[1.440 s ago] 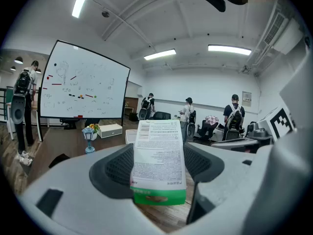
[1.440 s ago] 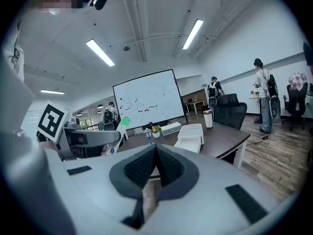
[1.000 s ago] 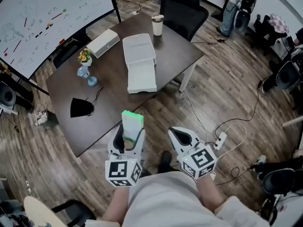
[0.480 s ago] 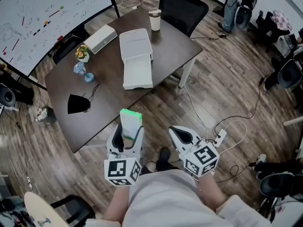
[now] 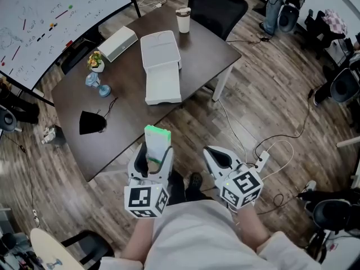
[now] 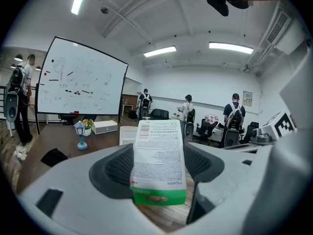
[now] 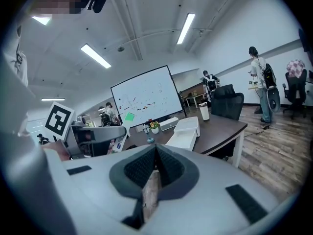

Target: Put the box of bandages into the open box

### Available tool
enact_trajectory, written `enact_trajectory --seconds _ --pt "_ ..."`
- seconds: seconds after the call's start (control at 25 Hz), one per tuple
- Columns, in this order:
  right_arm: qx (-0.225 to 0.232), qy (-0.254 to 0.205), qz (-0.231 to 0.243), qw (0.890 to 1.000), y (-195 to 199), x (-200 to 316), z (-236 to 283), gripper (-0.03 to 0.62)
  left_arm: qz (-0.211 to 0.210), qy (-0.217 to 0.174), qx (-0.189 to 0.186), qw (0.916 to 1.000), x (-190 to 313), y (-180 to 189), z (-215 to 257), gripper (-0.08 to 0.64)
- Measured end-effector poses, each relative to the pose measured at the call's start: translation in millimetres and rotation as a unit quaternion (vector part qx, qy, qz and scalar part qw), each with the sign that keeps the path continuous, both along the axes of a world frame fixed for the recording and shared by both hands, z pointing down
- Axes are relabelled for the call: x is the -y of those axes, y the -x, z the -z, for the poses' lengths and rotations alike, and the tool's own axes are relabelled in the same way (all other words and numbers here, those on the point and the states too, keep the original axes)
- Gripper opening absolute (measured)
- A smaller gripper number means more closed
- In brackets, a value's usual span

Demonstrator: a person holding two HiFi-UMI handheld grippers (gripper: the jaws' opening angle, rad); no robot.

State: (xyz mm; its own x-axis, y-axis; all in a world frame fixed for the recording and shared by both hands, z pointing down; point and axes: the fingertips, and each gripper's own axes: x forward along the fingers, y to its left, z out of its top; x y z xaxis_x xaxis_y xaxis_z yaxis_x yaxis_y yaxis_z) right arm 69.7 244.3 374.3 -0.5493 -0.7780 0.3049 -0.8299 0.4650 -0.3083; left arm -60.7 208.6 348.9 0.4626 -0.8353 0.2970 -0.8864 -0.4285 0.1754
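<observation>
Whiteboard (image 5: 50, 21): upper left of frame.
Dark table (image 5: 124, 122): upper centre.
Open box (image 5: 162, 86): white, lid flipped back, on table, upper centre.
Left gripper (image 5: 151, 163): lower centre, jaws pinching box of bandages (image 5: 157, 141), upright, green end up, off table, well apart from open box.
Right gripper (image 5: 222, 161): jaws pressed together, empty.
Cup (image 5: 183, 20): at table's far edge.

Office: whiteboard (image 5: 50, 21), desk chairs (image 5: 216, 7), wood floor.
</observation>
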Motion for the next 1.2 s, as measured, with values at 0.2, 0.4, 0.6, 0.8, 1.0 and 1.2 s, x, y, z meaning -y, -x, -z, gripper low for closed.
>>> enact_trajectory --seconds 0.2,0.4,0.6,0.8,1.0,1.2 --pt "-0.003 0.004 -0.009 1.000 1 13 2 0.003 -0.003 0.004 -0.008 1.0000 17 2 -1 0.319" --pt "-0.012 0.005 -0.016 1.000 3 33 2 0.003 -0.013 0.004 -0.014 0.9998 39 5 -2 0.319" --pt "-0.017 0.002 -0.029 0.999 12 62 7 0.003 -0.019 0.014 -0.015 0.9996 67 15 -7 0.319" --pt "-0.025 0.000 -0.040 0.999 20 91 12 0.003 -0.033 0.025 -0.014 0.9990 101 20 -16 0.319" --pt "-0.032 -0.002 -0.055 0.998 25 116 14 0.003 -0.048 0.024 -0.019 0.9984 130 23 -17 0.319" --pt "-0.039 -0.001 -0.068 0.997 34 139 13 0.003 -0.061 0.027 -0.021 0.9976 157 32 -19 0.319"
